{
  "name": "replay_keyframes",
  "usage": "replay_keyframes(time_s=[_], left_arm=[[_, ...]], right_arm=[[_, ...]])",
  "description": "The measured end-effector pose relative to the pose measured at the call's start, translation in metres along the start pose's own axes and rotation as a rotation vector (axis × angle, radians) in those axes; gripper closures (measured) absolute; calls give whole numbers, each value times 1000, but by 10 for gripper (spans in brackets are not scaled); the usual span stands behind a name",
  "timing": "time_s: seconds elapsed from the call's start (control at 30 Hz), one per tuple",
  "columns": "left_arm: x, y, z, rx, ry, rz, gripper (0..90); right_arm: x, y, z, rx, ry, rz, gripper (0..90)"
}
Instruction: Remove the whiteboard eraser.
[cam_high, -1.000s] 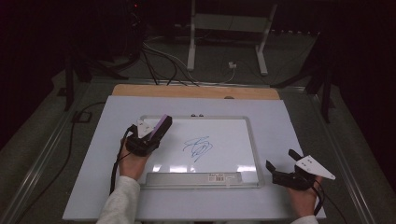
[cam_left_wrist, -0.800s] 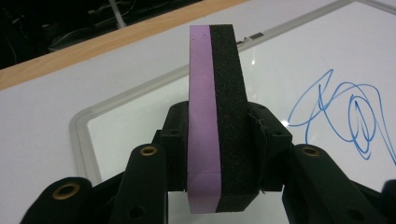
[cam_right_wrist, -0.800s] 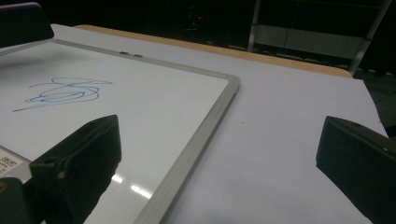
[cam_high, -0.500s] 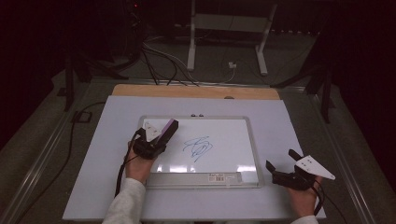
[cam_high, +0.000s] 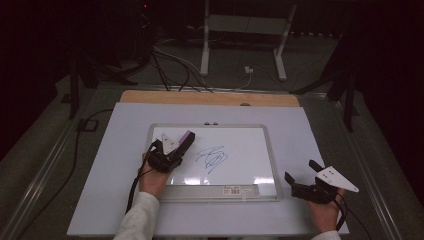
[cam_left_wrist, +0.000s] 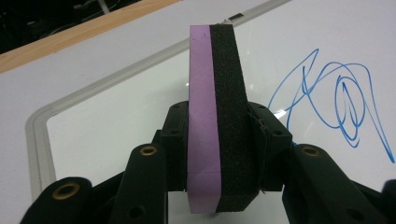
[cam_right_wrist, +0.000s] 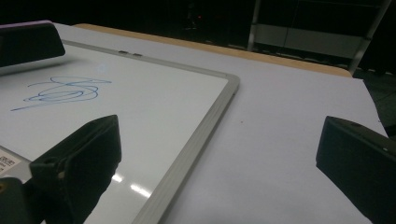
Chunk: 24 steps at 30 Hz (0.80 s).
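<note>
Left gripper (cam_high: 172, 147) clamped on a purple-and-black foam eraser block (cam_left_wrist: 217, 126), over the whiteboard.

Eraser stands upright between the jaws, purple layer on one side, black on the other. The blue marker scribble (cam_high: 212, 159) lies just beyond and to the right of the eraser on the white metal-framed board (cam_high: 270, 150). Right gripper (cam_high: 305, 182), jaws wide apart and empty, sits off the board's right edge on the pale table sheet (cam_high: 115, 165).

Your eraser (cam_left_wrist: 217, 130): purple foam half, black felt half. Whiteboard (cam_high: 245, 170): white face w/ silver-grey frame, blue scribble (cam_high: 213, 158) mid-board, small white barcode label on near edge. Tabletop (cam_high: 115, 165) pale white; tan wood strip along far edge. Grippers black w/ grey plates.
</note>
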<state>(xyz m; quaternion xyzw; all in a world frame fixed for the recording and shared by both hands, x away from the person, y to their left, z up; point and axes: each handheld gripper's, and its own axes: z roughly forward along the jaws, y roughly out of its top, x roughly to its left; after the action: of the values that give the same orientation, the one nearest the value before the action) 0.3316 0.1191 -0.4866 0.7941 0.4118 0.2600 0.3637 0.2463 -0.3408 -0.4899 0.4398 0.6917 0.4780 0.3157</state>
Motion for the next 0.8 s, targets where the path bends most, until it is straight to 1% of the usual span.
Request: replay_keyframes(time_s=[0.33, 0.5, 0.63, 0.8], left_arm=[[-6, -2, 6, 18, -2, 18, 642], [-10, -3, 8, 26, 1, 37, 642], [-13, -3, 9, 36, 5, 62, 642], [-14, -3, 10, 37, 9, 72, 641]], right_arm=[[1, 0, 0, 0, -1, -1, 4], [1, 0, 0, 2, -2, -2, 4], [1, 0, 1, 4, -3, -3, 4], [1, 0, 0, 2, -2, -2, 4]])
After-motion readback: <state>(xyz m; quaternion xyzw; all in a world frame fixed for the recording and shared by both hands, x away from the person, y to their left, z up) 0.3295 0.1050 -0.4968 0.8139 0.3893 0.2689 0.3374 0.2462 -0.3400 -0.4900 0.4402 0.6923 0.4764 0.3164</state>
